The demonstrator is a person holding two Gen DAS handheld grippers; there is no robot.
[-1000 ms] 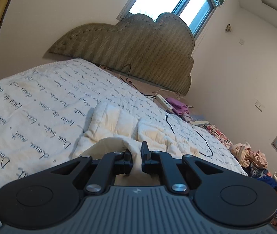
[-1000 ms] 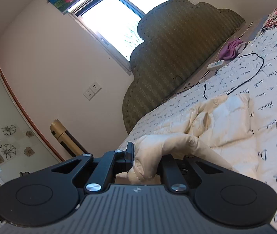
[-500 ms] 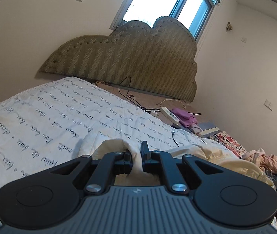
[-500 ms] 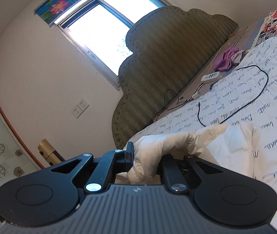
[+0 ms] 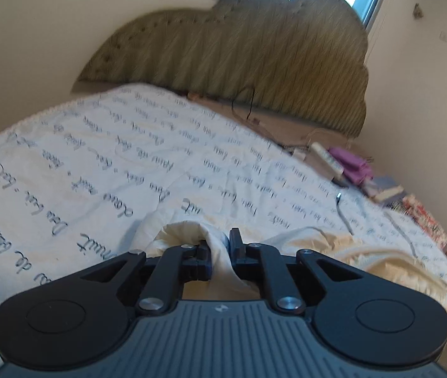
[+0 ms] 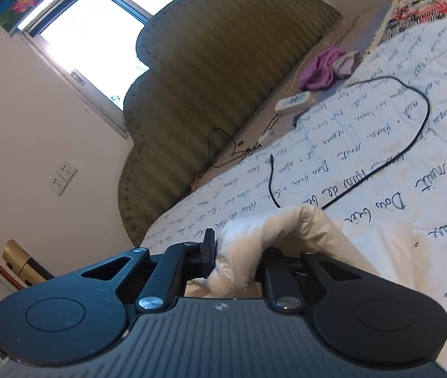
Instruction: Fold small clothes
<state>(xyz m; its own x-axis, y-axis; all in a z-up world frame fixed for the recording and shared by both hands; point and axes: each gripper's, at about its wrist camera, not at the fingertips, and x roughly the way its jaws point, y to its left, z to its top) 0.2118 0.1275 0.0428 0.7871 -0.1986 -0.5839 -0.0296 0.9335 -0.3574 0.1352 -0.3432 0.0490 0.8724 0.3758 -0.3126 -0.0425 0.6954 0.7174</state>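
Cream quilted garment (image 5: 333, 245) lies bunched on the script-printed bedspread (image 5: 104, 163), now low at six o'clock instead of spread flat toward twelve. Left gripper (image 5: 218, 252) stays clamped on one fold, right gripper (image 6: 234, 258) on another; the black cable (image 6: 390, 157) has not moved.
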